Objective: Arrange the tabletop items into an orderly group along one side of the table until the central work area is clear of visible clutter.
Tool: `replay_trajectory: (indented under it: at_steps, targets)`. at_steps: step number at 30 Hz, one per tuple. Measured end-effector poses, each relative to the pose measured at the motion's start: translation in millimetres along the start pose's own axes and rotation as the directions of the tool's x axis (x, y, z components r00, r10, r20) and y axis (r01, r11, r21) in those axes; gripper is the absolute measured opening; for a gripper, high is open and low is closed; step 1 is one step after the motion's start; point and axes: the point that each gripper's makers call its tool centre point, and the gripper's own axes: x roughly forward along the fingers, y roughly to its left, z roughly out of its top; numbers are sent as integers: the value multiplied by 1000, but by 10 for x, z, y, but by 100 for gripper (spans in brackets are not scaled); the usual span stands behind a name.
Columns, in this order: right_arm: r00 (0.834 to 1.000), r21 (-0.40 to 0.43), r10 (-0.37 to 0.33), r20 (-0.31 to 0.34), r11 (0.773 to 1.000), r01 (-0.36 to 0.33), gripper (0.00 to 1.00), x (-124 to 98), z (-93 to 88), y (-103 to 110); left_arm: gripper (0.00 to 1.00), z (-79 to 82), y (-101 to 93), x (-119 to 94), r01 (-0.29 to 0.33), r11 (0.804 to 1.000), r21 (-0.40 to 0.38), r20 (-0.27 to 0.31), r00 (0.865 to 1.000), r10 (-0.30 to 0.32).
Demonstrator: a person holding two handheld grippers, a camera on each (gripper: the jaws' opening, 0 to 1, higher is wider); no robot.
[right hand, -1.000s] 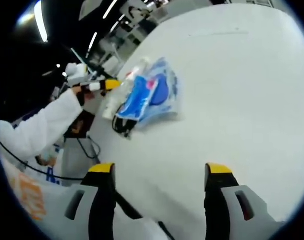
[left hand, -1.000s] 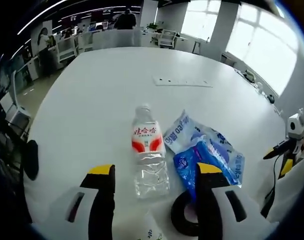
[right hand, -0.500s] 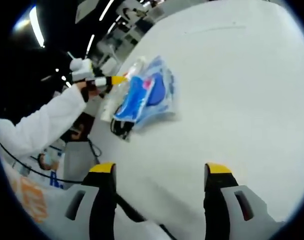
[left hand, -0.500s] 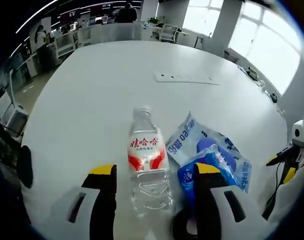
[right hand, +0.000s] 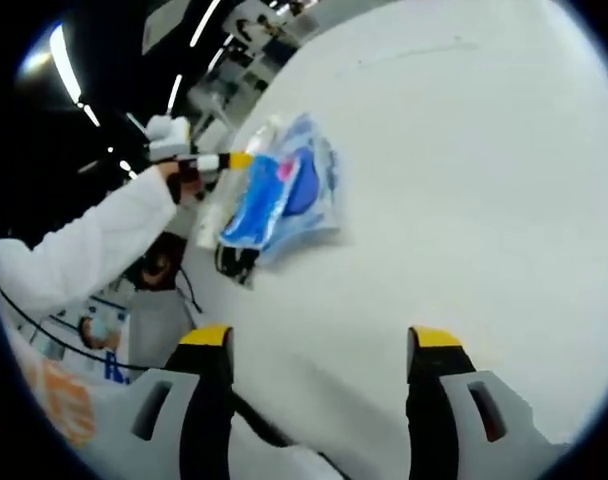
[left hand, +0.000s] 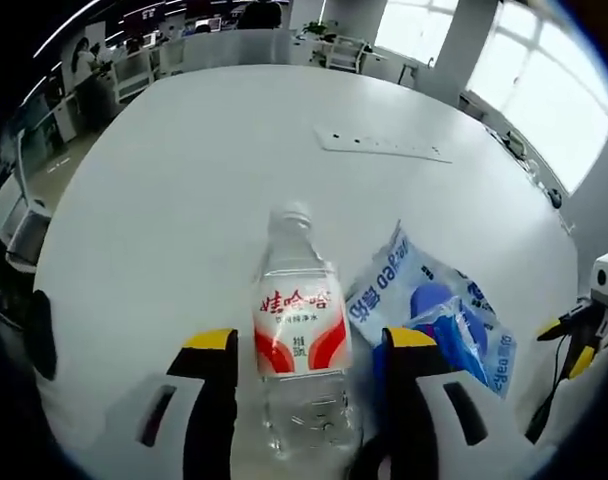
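Observation:
A clear water bottle [left hand: 298, 320] with a red and white label lies on the white table [left hand: 184, 200], its cap pointing away. My left gripper [left hand: 309, 345] is open, and its jaws stand either side of the bottle's lower half without touching it. Blue and white plastic packets [left hand: 434, 310] lie just right of the bottle. In the right gripper view the same packets [right hand: 284, 190] lie at the table's far left, with the left gripper [right hand: 212, 162] held beside them by a white sleeve [right hand: 94, 250]. My right gripper [right hand: 321, 340] is open over bare table.
A black tape roll [right hand: 236, 262] lies by the packets near the table edge. A flat white strip [left hand: 384, 145] is set into the table farther off. The right gripper [left hand: 574, 335] hangs at the table's right edge. Desks and chairs [left hand: 134, 85] stand beyond the far edge.
The left gripper has moved forward along the bottle, so its jaws now flank it and the tape roll has slid out of sight. The right gripper has hardly moved.

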Motion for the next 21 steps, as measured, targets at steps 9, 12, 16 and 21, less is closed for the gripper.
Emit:
replay_trajectory:
  at_steps: [9,12,16,21]
  targets:
    - [1000,-7,1,-7,1000,-1,69,29,-2,15,49,-38,46,78,-11,1000,-18,-14,1000,11]
    - [1000,-4,-3,-3,1000,3,69,22,5,4,47,-44,65,97,-20,999,-46,-13,1000,20]
    - [1000,-2,-9,0,1000,9,69,8,15,-16,46,-55,39,128,-28,998,-48,-11,1000,28]
    - [1000,-8,-13,6,1000,13,68,3,25,-25,45,-46,33,124,-65,998,-5,3,998,65]
